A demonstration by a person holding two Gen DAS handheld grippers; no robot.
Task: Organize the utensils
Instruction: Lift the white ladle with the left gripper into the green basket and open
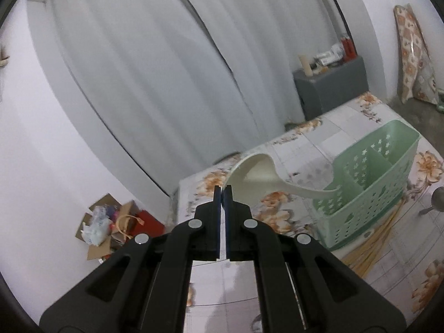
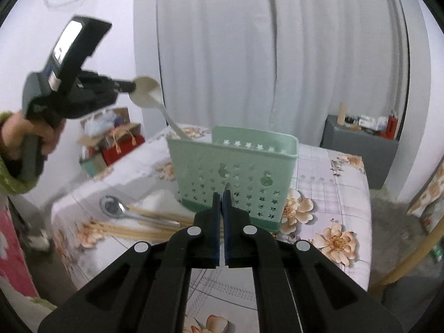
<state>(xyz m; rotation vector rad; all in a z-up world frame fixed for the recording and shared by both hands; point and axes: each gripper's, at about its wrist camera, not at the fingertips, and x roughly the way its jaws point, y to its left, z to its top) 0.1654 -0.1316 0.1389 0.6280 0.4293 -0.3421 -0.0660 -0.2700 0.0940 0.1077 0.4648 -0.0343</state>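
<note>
My left gripper (image 1: pixel 222 194) is pinching the rim of the cream ladle's (image 1: pixel 258 174) bowl, pads pressed right onto the edge. The ladle's handle runs from there down into the end compartment of the green caddy (image 1: pixel 371 191), so the bowl is up in the air and the handle tip is inside the basket.

My right gripper (image 2: pixel 222 197) has its jaws pressed together with just a thin sliver between the pads, and nothing in them as far as I can see. It sits low in front of the caddy's (image 2: pixel 236 177) star-punched wall; I can't tell if it's actually touching the plastic.

The right camera gives me the outside look: the left gripper (image 2: pixel 130 85) held in a hand (image 2: pixel 27 136), clamped on the ladle (image 2: pixel 147 94), with the handle dropping behind the caddy's rim. It also shows a metal spoon (image 2: pixel 130 211) lying across a bunch of wooden chopsticks (image 2: pixel 133 230) on the flowered tablecloth (image 2: pixel 333 194), just left of the caddy.

From the left wrist the chopsticks (image 1: pixel 369 249) only poke out beside the caddy's base, and the spoon (image 1: pixel 437 201) is cut off at the frame edge (just a grey blob, honestly). The caddy's dividers show there, but the handle's lower end is hidden behind them. Everything is a bit motion-blurred.
</note>
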